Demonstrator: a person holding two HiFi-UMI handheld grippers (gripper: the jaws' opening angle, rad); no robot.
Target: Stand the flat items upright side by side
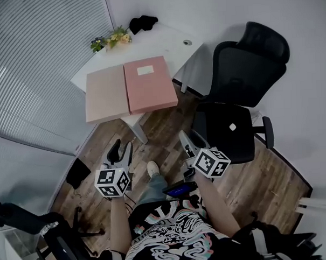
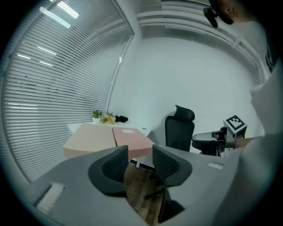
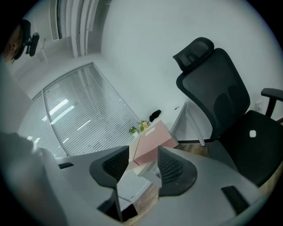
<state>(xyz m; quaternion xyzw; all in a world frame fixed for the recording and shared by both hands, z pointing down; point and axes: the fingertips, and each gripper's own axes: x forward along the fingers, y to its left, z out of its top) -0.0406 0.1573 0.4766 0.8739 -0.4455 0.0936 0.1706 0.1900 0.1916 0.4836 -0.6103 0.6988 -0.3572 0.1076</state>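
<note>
The room is a small office with blinds down one wall and a wood floor. In the corner ahead of me stands a white surface (image 1: 172,41), with a black chair (image 1: 241,69) just beside its right edge. The two flat items lie on it side by side and touching. The tan box (image 1: 106,93) is at the near left corner and the pink box (image 1: 150,83) is next to it on the chair side. Both reach the near edge. A small plant (image 1: 111,38) and a dark bundle (image 1: 142,22) sit along the far edge.

My left tongs (image 1: 122,151) and right tongs (image 1: 187,142) hang over the floor, well short of the surface. Each is about half open, with nothing between the jaws.

Neither box is upright yet. Since the boxes touch, I judge there is little room for a jaw between them, and prying one could push the other off the near edge. Stood on a narrow side, a box could also topple before its neighbour props it.
</note>
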